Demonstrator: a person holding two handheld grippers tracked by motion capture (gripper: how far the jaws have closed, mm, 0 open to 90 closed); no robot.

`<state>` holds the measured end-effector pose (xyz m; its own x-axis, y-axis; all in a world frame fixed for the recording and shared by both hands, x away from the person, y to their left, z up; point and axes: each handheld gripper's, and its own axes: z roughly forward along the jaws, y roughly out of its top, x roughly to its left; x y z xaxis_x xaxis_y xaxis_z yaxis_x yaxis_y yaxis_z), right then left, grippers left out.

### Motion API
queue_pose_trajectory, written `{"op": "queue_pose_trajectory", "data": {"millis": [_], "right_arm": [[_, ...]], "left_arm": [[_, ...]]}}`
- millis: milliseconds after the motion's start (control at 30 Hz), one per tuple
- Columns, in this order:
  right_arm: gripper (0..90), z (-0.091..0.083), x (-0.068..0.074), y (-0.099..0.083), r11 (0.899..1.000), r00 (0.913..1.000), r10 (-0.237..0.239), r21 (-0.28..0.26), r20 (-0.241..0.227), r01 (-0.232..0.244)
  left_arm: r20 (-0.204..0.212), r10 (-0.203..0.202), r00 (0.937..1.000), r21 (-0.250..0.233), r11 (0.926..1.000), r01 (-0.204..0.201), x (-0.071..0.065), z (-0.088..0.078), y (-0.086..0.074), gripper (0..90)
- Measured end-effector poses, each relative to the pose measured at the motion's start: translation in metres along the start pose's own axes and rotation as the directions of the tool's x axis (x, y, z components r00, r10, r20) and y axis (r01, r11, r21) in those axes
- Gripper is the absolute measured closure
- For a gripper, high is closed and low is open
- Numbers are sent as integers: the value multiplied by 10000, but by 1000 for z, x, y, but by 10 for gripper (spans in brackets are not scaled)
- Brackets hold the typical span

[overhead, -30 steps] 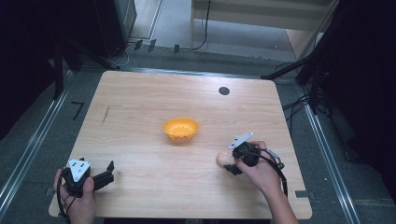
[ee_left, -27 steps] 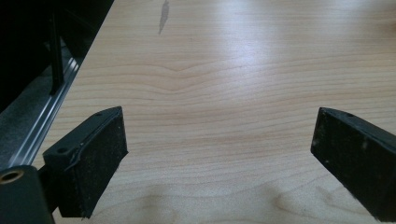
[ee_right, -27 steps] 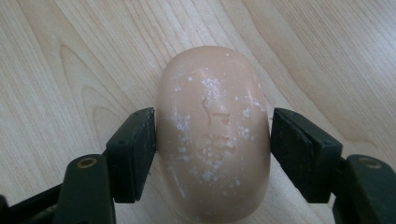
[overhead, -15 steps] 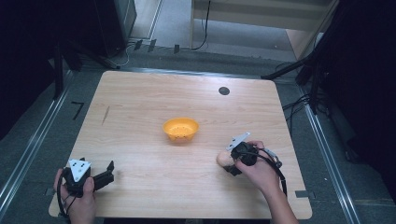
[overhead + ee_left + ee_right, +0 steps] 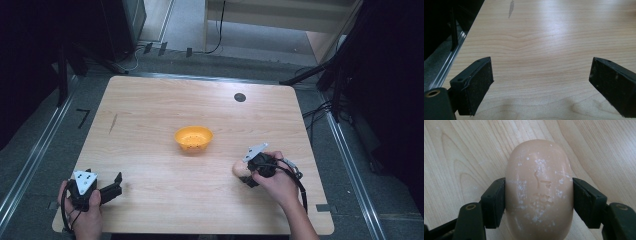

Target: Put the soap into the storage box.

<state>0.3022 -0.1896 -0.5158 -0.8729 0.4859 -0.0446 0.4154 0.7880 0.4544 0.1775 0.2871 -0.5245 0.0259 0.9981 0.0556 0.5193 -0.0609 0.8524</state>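
Observation:
A peach-coloured oval bar, like soap (image 5: 539,165), lies on the wooden table (image 5: 150,100) at the front right. My right gripper (image 5: 539,195) is shut on it, one pad pressed against each long side. Its jaws have just been closing a little further with the bar between them. From above, the bar (image 5: 239,169) peeks out to the left of the right gripper (image 5: 244,174) and the hand holding it. An orange bowl (image 5: 193,137) sits empty at the table's middle. My left gripper (image 5: 112,187) rests at the front left corner, open, with bare wood between its jaws (image 5: 540,77).
A small black round mark (image 5: 240,97) sits on the far right part of the tabletop. A dark streak (image 5: 113,122) marks the wood at the left. Metal rails (image 5: 30,160) run along both sides of the table, and cables lie on the floor beyond.

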Motion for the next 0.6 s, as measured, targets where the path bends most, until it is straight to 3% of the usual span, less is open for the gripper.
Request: {"op": "queue_pose_trajectory", "data": {"millis": [267, 600], "right_arm": [[334, -2, -1, 0, 9996, 9997, 120, -250, -202, -125], [333, -13, -2, 9, 9990, 9991, -356, -297, -234, 349]], "left_arm": [[-8, -12, 10000, -9, 10000, 12, 0, 0, 0, 56], [11, 6, 10000, -4, 10000, -6, 0, 0, 0, 56]]}}
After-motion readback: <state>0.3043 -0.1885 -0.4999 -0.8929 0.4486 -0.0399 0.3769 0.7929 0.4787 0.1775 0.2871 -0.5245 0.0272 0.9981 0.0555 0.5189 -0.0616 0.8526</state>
